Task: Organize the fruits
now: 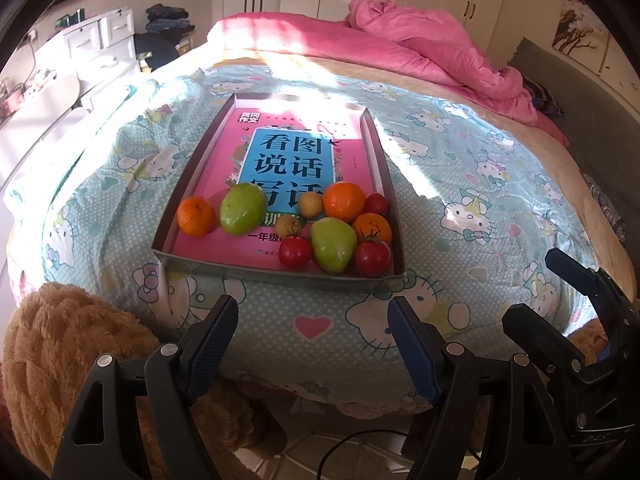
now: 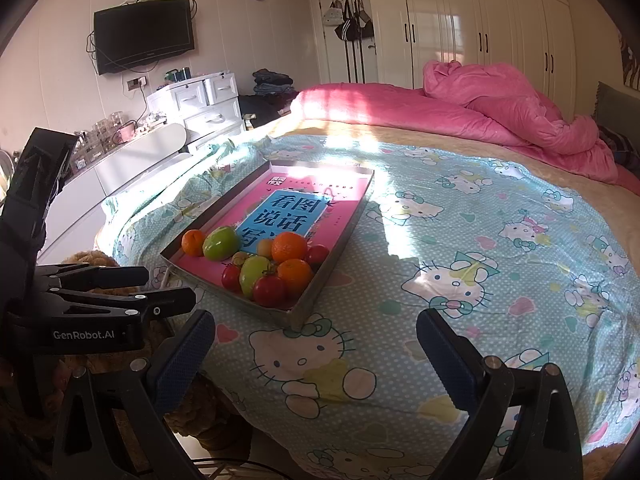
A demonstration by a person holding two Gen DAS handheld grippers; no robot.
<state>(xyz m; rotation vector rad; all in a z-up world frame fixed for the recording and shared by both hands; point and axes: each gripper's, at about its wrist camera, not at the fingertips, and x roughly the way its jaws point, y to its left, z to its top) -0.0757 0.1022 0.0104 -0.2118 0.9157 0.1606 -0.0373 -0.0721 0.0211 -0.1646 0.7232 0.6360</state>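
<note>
Fruits [image 1: 320,228] crowd the tray's [image 1: 188,184] near end, on the bed [image 1: 480,200]

A shallow grey tray [image 1: 280,272] at frame centre holds a pink book [image 1: 224,160] with a blue panel bearing black characters. On it lie three oranges [image 1: 344,201] — bright orange — two glossy green mangoes [image 1: 243,209], three red tomatoes [image 1: 295,252] and two small yellowish-tan fruits [image 1: 311,203]. Under the tray, the bedspread [image 1: 460,184] is pale blue with fine white dots, white cartoon cats, pink hearts and green patches. A pink quilt [image 1: 432,48] fills the upper right. Golden-brown plush fur [image 1: 72,344] shows at lower left. Both the left gripper [image 1: 312,344] and right gripper [image 2: 316,356] are black with dark blue textured pads. In the right wrist view, the wardrobe [image 2: 472,20] is cream-white and the television [image 2: 144,34] at upper left is black.
</note>
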